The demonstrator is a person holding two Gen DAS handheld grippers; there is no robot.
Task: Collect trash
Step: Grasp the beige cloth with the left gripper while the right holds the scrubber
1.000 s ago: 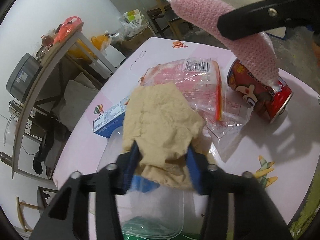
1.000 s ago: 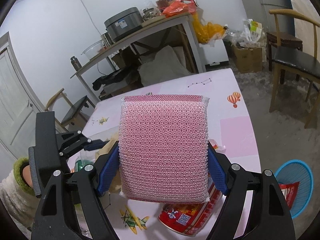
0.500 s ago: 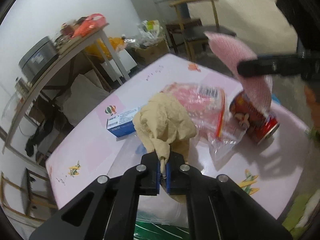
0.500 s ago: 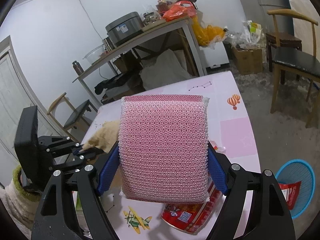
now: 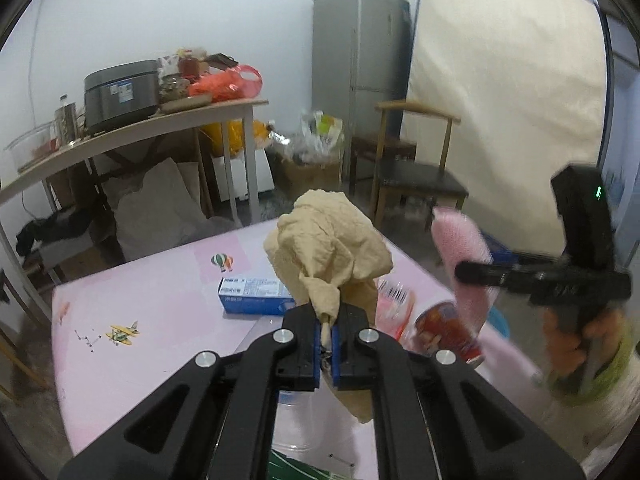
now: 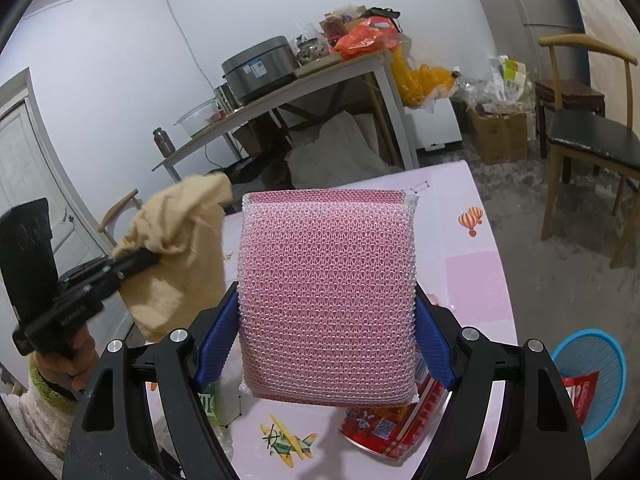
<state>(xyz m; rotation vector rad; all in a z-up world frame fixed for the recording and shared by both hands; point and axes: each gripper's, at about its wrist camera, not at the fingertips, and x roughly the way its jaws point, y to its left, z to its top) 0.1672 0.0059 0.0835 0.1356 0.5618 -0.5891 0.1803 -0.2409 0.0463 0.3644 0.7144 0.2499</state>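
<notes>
White walls close in a cluttered room, with a grey fridge [image 5: 360,80] and a pale mattress [image 5: 504,112] leaning at the back, a wooden chair [image 5: 416,176] before them, and a long side table [image 6: 304,80] loaded with a cooker and bags. Nearer stands the pink bench [image 5: 160,320], printed with small planes and balloons.

Raised above the bench, the left tool [image 5: 329,340] has its blue pads pressed together on a twisted corner of a tan cloth [image 5: 328,248]; the rest of the cloth bunches up ahead of the tool and a flap hangs below it, clear of the surface. In the right wrist view the same cloth [image 6: 176,248] hangs at the left, off the bench.

Held up beside it, the right tool [image 6: 326,332] is clamped wide on a pink mesh sponge [image 6: 326,292], one blue pad against each side edge. A hand [image 5: 568,348] in a green-cuffed sleeve grips its handle.

Still on the bench lie a blue and white box [image 5: 256,294], a red can [image 6: 388,420] on its side under the sponge, and a clear wrapper [image 5: 394,304] between box and can. On the floor past the bench's right edge sits a blue basket [image 6: 600,384] with a red wrapper inside.
</notes>
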